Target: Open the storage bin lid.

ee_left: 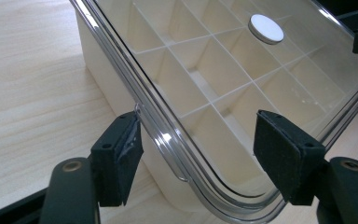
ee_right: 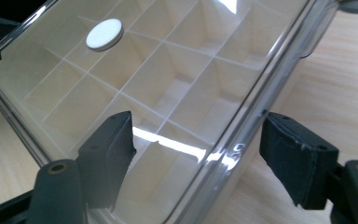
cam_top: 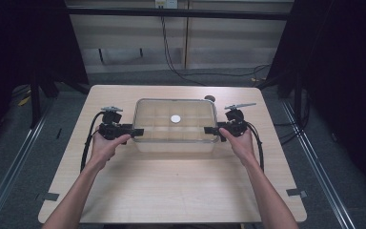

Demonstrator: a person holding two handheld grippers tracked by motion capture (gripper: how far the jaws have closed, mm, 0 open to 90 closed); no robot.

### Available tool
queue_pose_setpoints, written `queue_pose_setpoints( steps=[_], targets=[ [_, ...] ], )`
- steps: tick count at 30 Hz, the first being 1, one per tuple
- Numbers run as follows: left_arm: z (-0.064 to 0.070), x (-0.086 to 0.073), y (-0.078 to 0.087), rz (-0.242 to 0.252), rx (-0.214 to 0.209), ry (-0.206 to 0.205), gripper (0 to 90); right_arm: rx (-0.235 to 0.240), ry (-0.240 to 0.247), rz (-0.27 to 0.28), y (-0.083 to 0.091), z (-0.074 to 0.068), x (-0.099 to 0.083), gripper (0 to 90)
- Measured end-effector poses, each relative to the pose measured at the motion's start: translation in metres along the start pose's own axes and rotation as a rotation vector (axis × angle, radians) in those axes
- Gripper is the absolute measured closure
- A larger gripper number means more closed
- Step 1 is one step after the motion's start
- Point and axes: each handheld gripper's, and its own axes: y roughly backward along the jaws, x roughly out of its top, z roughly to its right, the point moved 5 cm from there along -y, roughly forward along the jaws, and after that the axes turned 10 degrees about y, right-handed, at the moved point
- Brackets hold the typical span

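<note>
A shallow white box [cam_top: 175, 125] with a clear lid and a grid of compartments stands mid-table. A white round disc [cam_top: 175, 119] lies on the lid's middle, also visible as the disc [ee_left: 266, 28] and disc [ee_right: 104, 33]. My left gripper [cam_top: 132, 130] is at the box's left end, open, its jaws straddling the lid's rim [ee_left: 168, 140]; the left pad [ee_left: 121, 154] touches that rim. At the right end my right gripper [cam_top: 208, 130] is open too, with the lid's edge [ee_right: 242, 135] running between its pads. Neither grips anything.
The light wooden table [cam_top: 171, 186] has bare room in front of the box. A small dark round object [cam_top: 210, 98] lies just behind the box's far right corner. Cables trail from both grippers beside the person's forearms. Dark floor and metal rails surround the table.
</note>
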Motion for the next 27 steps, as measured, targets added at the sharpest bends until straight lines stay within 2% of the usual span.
queue_pose_setpoints(
  steps=[3,9,14,19,24,25,27],
  targets=[
    [0.000,0.001,-0.002,0.000,-0.005,0.013,33.0,-0.004,-0.004,0.000,-0.002,-0.001,0.001,22.7],
    [-0.002,0.004,-0.005,-0.013,-0.011,0.013,31.5,-0.005,-0.002,-0.007,-0.003,0.000,0.002,22.5],
    [-0.001,0.006,-0.011,-0.023,-0.028,0.037,29.4,-0.004,-0.008,0.001,-0.006,0.003,0.004,21.1],
    [-0.002,0.008,-0.014,-0.027,-0.037,0.039,27.7,-0.010,-0.009,-0.005,-0.009,0.004,0.006,19.6],
    [-0.001,0.010,-0.013,-0.048,-0.021,0.025,28.2,-0.026,-0.002,-0.006,-0.010,0.003,0.007,19.8],
    [-0.001,0.011,-0.013,-0.031,-0.009,0.018,28.3,-0.027,-0.003,-0.006,-0.009,0.003,0.008,20.1],
    [-0.001,0.011,-0.012,-0.031,-0.010,0.015,28.8,-0.025,-0.009,-0.002,-0.009,0.004,0.008,21.5]
  ],
)
